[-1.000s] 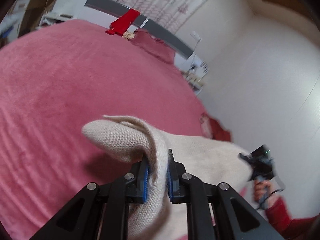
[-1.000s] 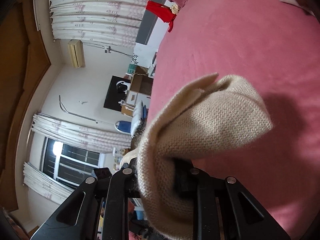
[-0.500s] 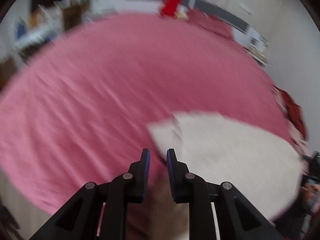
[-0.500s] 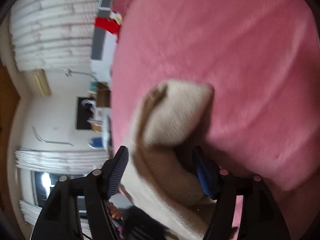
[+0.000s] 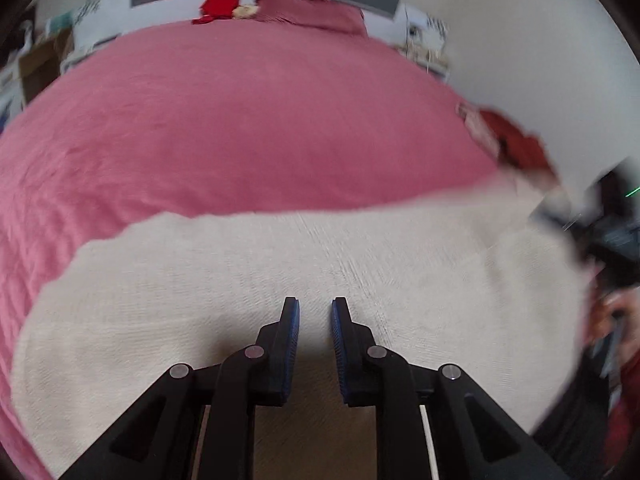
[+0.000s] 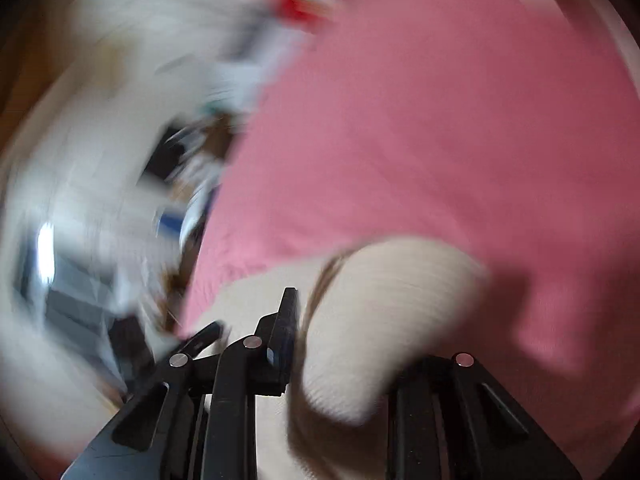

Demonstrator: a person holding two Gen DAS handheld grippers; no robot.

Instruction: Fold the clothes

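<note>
Fingers of the left gripper (image 5: 315, 312) stand apart, empty, above the cream sweater (image 5: 248, 280); the right gripper's (image 6: 344, 332) grip is unclear.

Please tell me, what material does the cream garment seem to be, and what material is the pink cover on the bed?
The cream garment looks like a knit, perhaps wool or acrylic: fine ribbed rows show in its matte surface, and it bends softly at the right claw. The pink bed cover looks like a soft plush or fleece, matte with shallow wrinkles; blur leaves the exact fibre open.
</note>
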